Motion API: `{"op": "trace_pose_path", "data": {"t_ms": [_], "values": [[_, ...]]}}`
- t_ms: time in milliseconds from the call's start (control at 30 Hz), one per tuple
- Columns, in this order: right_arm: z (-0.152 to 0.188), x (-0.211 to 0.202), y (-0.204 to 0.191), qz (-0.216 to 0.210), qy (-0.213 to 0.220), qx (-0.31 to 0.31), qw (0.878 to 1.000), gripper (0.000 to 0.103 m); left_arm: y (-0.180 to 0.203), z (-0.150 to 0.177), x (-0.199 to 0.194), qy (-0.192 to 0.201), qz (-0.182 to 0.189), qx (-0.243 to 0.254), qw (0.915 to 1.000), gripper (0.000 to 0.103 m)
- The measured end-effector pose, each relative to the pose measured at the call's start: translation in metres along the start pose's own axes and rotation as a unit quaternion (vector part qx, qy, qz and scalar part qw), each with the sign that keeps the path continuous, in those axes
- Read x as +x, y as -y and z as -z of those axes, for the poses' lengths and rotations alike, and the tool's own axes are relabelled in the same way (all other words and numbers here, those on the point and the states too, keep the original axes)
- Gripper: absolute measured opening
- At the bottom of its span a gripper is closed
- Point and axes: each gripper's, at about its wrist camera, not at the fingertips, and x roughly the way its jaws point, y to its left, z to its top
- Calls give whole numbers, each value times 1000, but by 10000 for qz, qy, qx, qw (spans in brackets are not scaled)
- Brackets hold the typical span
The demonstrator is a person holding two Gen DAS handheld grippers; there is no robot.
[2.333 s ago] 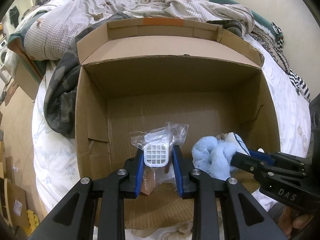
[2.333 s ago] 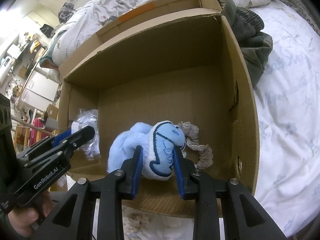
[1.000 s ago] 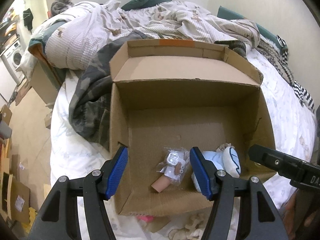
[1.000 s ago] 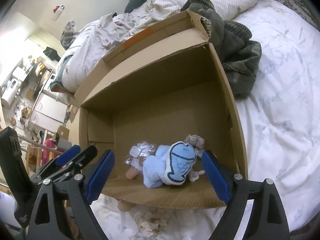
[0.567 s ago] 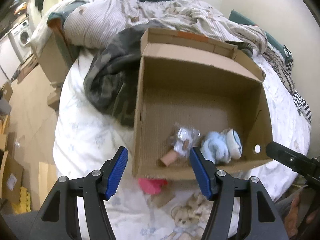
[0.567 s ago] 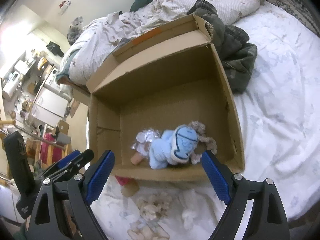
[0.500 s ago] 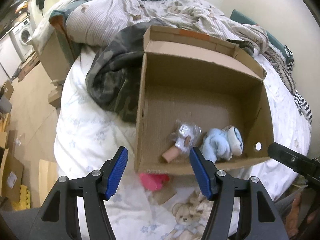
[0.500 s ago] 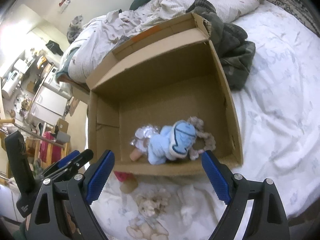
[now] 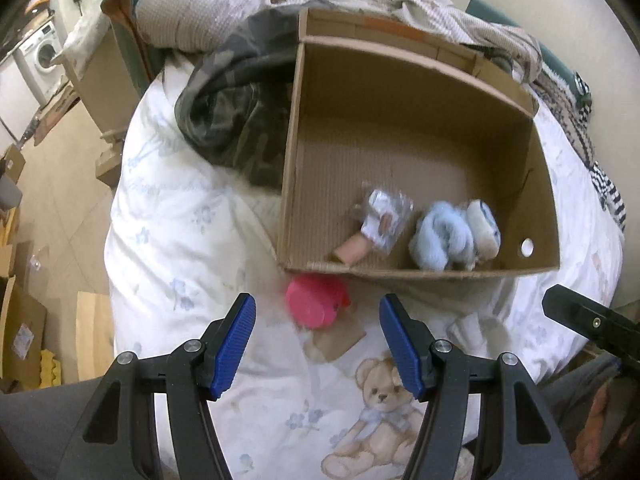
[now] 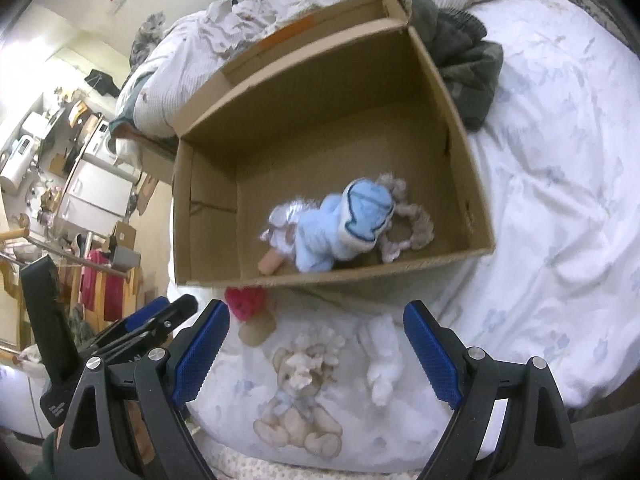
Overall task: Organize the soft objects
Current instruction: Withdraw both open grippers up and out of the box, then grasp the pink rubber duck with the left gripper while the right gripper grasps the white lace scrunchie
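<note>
Both pairs of jaws stand wide and hold nothing: the left gripper [image 9: 318, 340] hangs over the pink soft toy [image 9: 316, 306], the right gripper [image 10: 316, 354] over the bear toy [image 10: 304, 396] and the white plush [image 10: 382, 360], all three lying on the bedsheet [image 10: 560, 216] at six o'clock of the cardboard box [image 10: 476, 200]. In the box's near end rest the bagged toy [image 9: 382, 222] and the blue plush [image 10: 344, 224], so the sorting looks roughly half done, three pieces left. Beyond the box, at twelve o'clock, lie a dark garment [image 9: 236, 120] and a rumpled quilt [image 9: 224, 4]; at ten o'clock, a washing machine [image 9: 38, 62] on the room's floor.
</note>
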Motion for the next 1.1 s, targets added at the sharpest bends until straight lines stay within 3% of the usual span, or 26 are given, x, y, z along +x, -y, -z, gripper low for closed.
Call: {"op": "trace_pose_path", "data": {"t_ms": [567,733,933,967,1000,1100], "values": [[17,59,2,-807,-1134,384,9895,94,-40,10,-1,-8,-154,-525,9985,61],[21,91,-13,-428,-1407,81,9891,94,-54,11,5,-115,-168,-754,9969,61],[30,120,-26,177,-1717,-472,9839,79,-71,11,9,-177,-172,-1043,9942,61],[32,122,-27,239,-1741,-538,9830,73,-73,12,9,-176,-172,-1083,9938,61],[33,123,-28,291,-1745,-602,9824,59,-74,11,10,-182,-159,-1128,9933,61],[35,122,-31,314,-1758,-730,9812,34,-74,11,15,-229,-62,-1171,9928,61]]}}
